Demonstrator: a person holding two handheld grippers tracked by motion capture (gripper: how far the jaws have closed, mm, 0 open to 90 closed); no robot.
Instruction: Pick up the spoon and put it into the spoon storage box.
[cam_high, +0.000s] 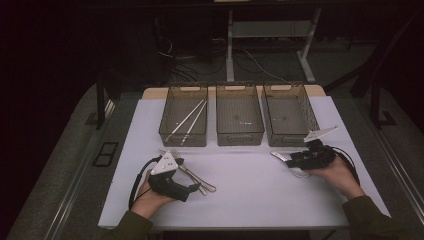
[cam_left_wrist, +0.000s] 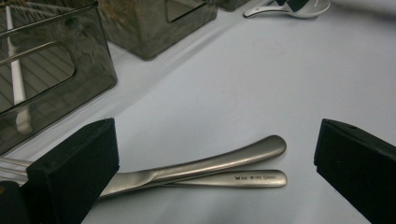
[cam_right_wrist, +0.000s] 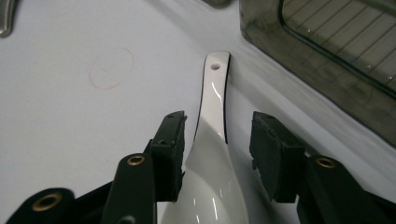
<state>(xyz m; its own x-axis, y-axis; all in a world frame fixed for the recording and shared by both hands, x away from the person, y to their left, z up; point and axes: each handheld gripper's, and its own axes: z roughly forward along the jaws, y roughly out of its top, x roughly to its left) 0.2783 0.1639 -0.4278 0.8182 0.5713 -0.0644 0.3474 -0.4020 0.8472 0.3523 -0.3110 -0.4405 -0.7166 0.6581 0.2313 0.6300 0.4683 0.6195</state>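
Note:
Two metal forks (cam_high: 192, 172) lie crossed on the white table (cam_high: 250, 195) at front left; their handles (cam_left_wrist: 224, 163) rest on the surface between the wide-apart jaws of my left gripper (cam_left_wrist: 215, 154), which touch neither. In the high view the left gripper (cam_high: 190, 184) sits low over the forks. At front right a white ceramic spoon (cam_high: 282, 157) lies on the table. My right gripper (cam_right_wrist: 217, 140) straddles the spoon's handle (cam_right_wrist: 212, 102); a gap shows beside the right pad (cam_right_wrist: 271, 154), so there is no grip.
Three smoky see-through bins stand in a row at the back: the left bin (cam_high: 182, 137) holds chopsticks (cam_high: 190, 119), while the middle bin (cam_high: 240, 137) and right bin (cam_high: 286, 139) look empty. The right bin's wall (cam_right_wrist: 336, 60) is close beyond the spoon.

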